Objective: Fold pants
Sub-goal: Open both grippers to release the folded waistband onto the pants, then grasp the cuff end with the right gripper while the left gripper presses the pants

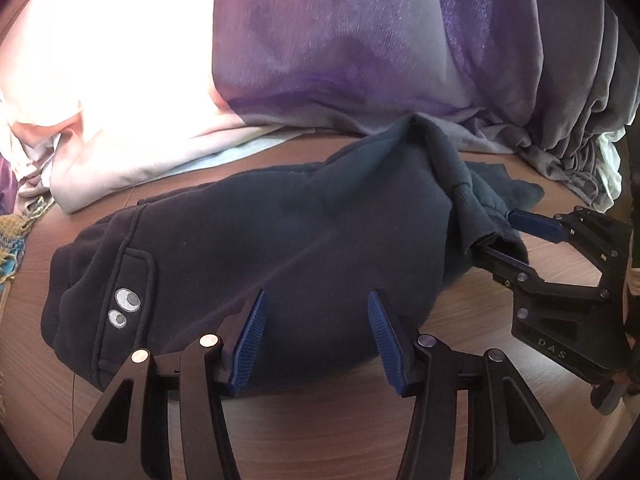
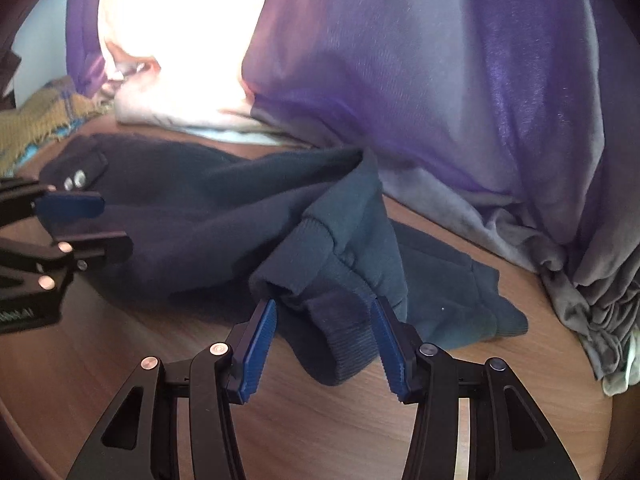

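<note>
Navy pants [image 1: 248,248] lay bunched on the wooden table [image 1: 320,420], ribbed cuffs [image 2: 340,344] toward the right

Left gripper [image 1: 316,320] was spread wide over the near fold edge, gripping nothing; right gripper [image 2: 324,324] was spread wide around the cuffs, not clamped. Purple cloth [image 1: 340,40] and pale cloth [image 1: 100,80] crowded the far edge; bare table lay nearside
</note>
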Available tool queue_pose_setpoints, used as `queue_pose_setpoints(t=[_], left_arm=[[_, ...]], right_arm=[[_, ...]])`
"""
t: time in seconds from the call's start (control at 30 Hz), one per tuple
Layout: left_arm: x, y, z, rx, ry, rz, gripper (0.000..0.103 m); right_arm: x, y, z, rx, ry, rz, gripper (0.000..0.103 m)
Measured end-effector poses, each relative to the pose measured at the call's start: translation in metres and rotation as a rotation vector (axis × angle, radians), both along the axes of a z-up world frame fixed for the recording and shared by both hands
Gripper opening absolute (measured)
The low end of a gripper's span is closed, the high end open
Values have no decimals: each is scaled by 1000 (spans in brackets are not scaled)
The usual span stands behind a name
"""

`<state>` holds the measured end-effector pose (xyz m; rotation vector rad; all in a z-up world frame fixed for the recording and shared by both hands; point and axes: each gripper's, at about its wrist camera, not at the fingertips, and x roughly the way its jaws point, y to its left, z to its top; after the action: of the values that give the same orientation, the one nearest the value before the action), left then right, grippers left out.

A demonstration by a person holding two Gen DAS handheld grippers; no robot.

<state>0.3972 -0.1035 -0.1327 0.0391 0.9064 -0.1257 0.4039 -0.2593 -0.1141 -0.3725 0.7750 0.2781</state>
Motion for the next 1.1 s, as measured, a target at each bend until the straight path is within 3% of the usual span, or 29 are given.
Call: queue_pose_setpoints(t=[0.1,0.2,0.33,0.47,0.67,0.83,1.1], left_arm=[[3,1,-4,4,10,2,52],[5,0,-3,12,8,-1,52],[9,-3,0,16,-4,-6,52],[17,-10,6,15,-19,-23,52],[21,-36,19,49,-70,-100,55],[20,-62,21,83,-91,-167,57],[28,-89,8,73,-42,-200,57]], right_arm=[[2,-1,-5,-28,-9,-4,47],[4,-5,-2,-19,-17,-20,16],[8,-24,17,107,-22,-67,9],[20,-60,45,295,-11,-180,8],[50,-117,61,468,63,-356,8],[71,-153,61,474,66,-487,8],[102,-194,39,415,93,-634,5]])
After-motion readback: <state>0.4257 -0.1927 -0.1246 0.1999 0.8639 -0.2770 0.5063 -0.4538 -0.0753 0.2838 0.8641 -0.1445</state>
